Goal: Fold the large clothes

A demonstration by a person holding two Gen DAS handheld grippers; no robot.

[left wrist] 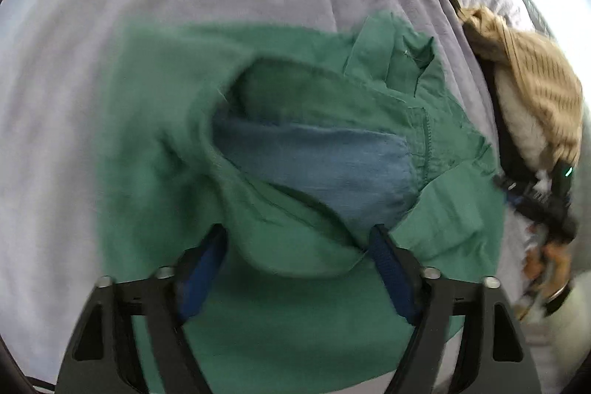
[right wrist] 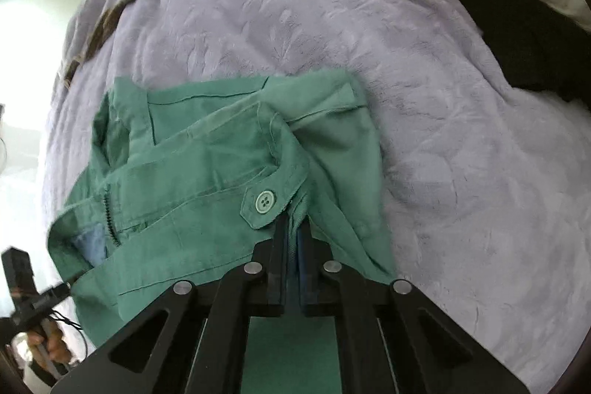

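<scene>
On the lavender blanket (right wrist: pixel 406 61), the right gripper (right wrist: pixel 293 231) pinches the green trousers (right wrist: pixel 207 180) beside their button (right wrist: pixel 264 201); the left gripper (left wrist: pixel 299 239) straddles the waistband, half-wide.

Left gripper (left wrist: pixel 299 239): matte black linkage arms with triangular cut-outs, silver round pins, blue pads (left wrist: pixel 391 268); right gripper (right wrist: pixel 294 228) built alike; tan ribbed knit sleeve (left wrist: pixel 543 87).

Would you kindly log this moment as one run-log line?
garment: green trousers on lilac blanket | right claw: shut on waistband by button | left claw: open, straddling waistband fold
</scene>
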